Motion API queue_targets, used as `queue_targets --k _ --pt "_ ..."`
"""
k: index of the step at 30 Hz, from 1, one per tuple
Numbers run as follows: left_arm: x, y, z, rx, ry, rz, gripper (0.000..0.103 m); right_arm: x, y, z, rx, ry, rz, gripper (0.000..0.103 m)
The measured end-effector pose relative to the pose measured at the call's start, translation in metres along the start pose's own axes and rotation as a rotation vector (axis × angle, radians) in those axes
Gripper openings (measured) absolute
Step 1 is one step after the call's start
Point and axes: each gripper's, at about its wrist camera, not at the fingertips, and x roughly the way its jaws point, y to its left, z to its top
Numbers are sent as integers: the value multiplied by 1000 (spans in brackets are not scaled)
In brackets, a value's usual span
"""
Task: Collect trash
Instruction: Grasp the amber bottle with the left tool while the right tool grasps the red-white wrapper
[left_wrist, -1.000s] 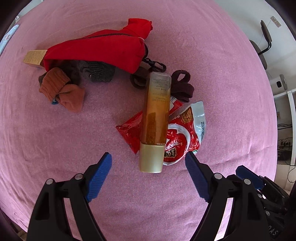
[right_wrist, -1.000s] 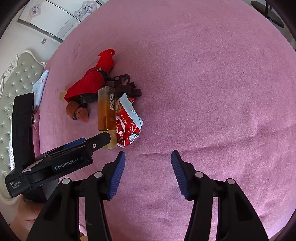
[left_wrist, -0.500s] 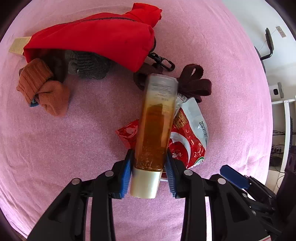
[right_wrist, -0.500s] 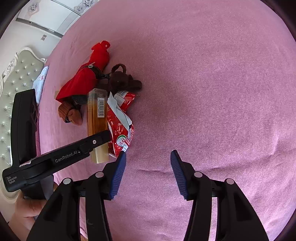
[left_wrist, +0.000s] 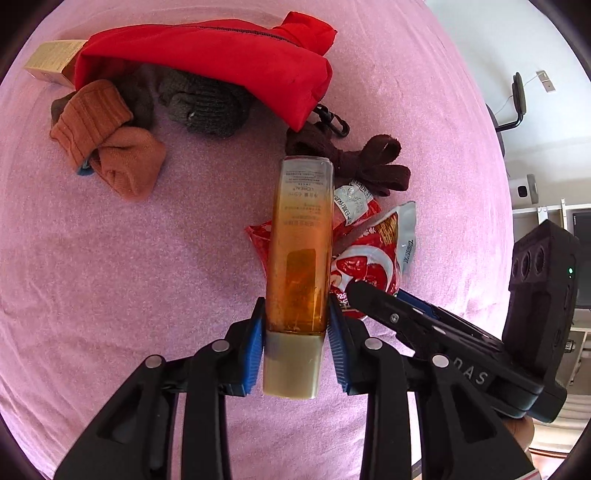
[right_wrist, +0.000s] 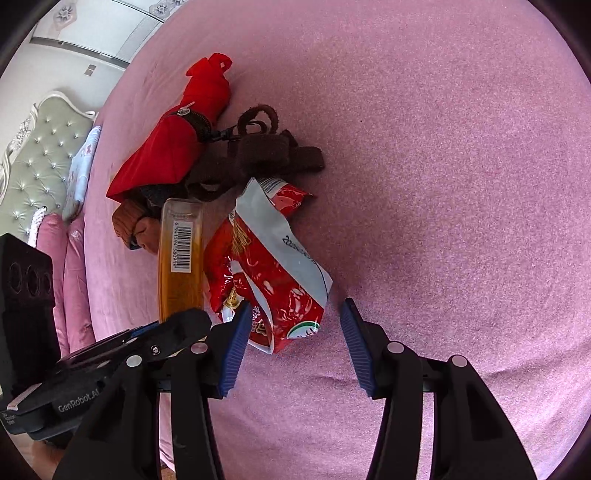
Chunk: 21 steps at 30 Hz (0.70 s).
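My left gripper (left_wrist: 295, 339) is shut on an amber bottle (left_wrist: 301, 251) with a cream cap, near its cap end; the bottle also shows in the right wrist view (right_wrist: 181, 258). A crumpled red and white snack wrapper (right_wrist: 273, 284) lies on the pink bed just right of the bottle, partly under it in the left wrist view (left_wrist: 373, 254). My right gripper (right_wrist: 293, 343) is open, its fingers on either side of the wrapper's near end.
A red pouch (left_wrist: 207, 62) lies at the back over dark grey socks (left_wrist: 203, 107). Orange socks (left_wrist: 107, 147) and a tan box (left_wrist: 51, 59) lie left. A brown strap (left_wrist: 362, 162) lies behind the wrapper. A padded headboard (right_wrist: 40, 162) is far left.
My left gripper moved in and closed on the bottle, which was lying free a second ago. My right gripper moved left and forward to the wrapper, still open.
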Motion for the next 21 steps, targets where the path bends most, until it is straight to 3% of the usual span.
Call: queue_targets --k 2,5,13,21 --pt "0 -7 -4 6 0 3 32 1 -1 -1 10 2 49 22" --pt "-2 -8 -9 -3 1 0 32 -3 1 -6 15 -15 37 15" --pt "-24 -17 -34 26 -8 -19 32 -33 1 -42 40 -42 27 13" --pt "-54 -25 -76 91 8 -50 32 -74 -2 -111 79 -73 -2 13"
